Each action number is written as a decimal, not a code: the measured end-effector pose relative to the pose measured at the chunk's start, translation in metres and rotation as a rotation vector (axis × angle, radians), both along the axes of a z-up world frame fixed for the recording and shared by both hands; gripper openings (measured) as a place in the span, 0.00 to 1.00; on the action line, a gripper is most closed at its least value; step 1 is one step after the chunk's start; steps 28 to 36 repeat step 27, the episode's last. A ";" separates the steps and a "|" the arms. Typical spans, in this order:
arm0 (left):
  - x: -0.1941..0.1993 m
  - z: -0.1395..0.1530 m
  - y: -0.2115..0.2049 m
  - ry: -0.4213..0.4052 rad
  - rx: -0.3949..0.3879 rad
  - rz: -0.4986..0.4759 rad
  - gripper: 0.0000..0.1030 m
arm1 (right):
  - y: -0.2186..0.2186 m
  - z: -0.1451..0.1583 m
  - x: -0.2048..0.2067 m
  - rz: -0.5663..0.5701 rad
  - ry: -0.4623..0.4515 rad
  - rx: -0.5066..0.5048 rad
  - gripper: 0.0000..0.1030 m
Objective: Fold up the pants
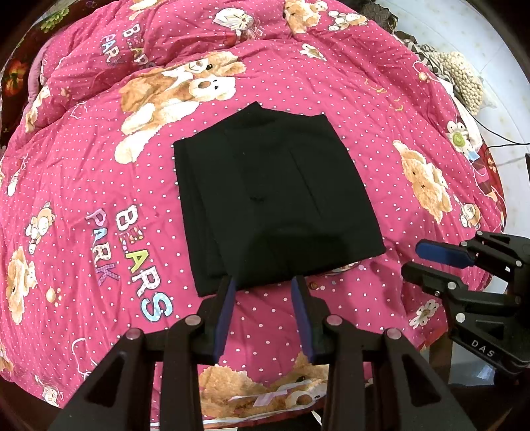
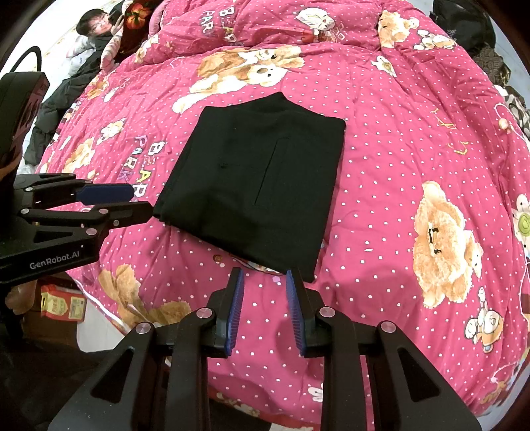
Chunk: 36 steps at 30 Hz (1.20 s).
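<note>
The black pants (image 1: 265,195) lie folded into a compact rectangle on the pink bear-print quilt (image 1: 99,185); they also show in the right wrist view (image 2: 258,185). My left gripper (image 1: 265,281) is open and empty, its fingertips just at the near edge of the pants. My right gripper (image 2: 265,275) is open and empty, hovering just short of the pants' near right corner. The right gripper also shows in the left wrist view (image 1: 420,262), to the right of the pants. The left gripper also shows in the right wrist view (image 2: 139,200), by the pants' left corner.
The quilt (image 2: 397,165) covers the whole bed and bunches up at the far side. A person (image 2: 96,30) lies at the far left. A bag (image 2: 63,305) sits on the floor by the bed's near left edge. Dark clutter (image 2: 463,23) lies at the far right.
</note>
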<state>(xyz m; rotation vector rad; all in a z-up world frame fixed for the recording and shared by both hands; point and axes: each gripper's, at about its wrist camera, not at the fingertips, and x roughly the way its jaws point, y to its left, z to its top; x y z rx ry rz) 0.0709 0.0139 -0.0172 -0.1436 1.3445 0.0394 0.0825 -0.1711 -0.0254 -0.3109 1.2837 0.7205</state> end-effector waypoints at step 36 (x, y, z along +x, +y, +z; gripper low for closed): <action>0.002 0.000 0.004 -0.004 0.011 -0.010 0.36 | -0.001 -0.001 0.000 0.001 0.001 0.000 0.26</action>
